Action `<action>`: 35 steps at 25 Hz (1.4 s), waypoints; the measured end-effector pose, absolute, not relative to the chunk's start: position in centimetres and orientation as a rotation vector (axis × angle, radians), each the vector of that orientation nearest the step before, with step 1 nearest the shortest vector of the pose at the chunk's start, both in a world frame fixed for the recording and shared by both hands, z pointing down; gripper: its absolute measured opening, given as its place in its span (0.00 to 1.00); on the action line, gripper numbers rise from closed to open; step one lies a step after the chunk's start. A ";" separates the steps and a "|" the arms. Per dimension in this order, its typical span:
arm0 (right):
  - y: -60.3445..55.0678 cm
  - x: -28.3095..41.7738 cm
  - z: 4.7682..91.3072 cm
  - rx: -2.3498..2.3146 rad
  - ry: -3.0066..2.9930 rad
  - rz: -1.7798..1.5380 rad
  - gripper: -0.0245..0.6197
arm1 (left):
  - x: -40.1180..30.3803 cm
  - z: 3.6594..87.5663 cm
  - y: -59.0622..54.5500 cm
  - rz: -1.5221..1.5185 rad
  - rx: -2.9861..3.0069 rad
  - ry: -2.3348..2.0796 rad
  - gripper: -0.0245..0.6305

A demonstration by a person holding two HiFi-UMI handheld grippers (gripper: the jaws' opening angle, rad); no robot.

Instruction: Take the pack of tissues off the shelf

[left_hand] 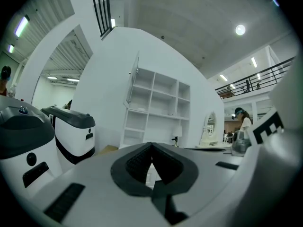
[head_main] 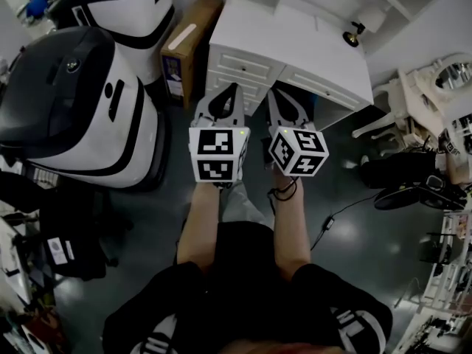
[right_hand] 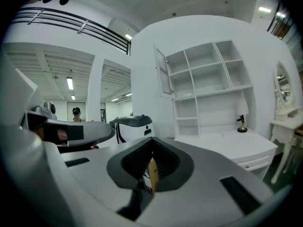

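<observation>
Both jaw pairs clenched tip to tip, gripping nothing: left gripper [left_hand: 151, 146], right gripper [right_hand: 152, 143]. A sliver of cardboard box [right_hand: 151, 175] shows through the right gripper's gap, well beyond. Grippers side by side, pointing at white desk [head_main: 295, 43]. Open shelf [right_hand: 208, 79] stands on the desk, well apart. Tissue pack: cannot make out in any view.

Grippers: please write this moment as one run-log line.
left gripper: shut, empty | right gripper: shut, empty | shelf: ahead, no tissue pack seen
</observation>
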State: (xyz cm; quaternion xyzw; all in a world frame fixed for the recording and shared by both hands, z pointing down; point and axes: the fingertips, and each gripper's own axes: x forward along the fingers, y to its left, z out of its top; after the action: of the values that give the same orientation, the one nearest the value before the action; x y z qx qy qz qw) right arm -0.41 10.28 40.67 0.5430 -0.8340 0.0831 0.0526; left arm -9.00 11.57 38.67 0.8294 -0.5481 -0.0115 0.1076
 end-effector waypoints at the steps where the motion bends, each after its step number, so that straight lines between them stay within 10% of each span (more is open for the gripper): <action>1: 9.7 -0.5 40.9 1.644 -2.534 0.256 0.07 | -9.2 39.0 10.9 -0.029 2.432 -1.617 0.05; 35: -12.4 16.2 35.9 1.840 -2.602 0.304 0.07 | 0.4 33.8 -11.1 -0.059 2.464 -1.693 0.05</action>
State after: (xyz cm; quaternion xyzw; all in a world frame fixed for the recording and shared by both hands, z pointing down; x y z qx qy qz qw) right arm 16.22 -12.38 35.86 0.5745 -0.8124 0.0949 -0.0298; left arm 0.41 -11.12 33.84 0.8217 -0.5645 -0.0197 0.0760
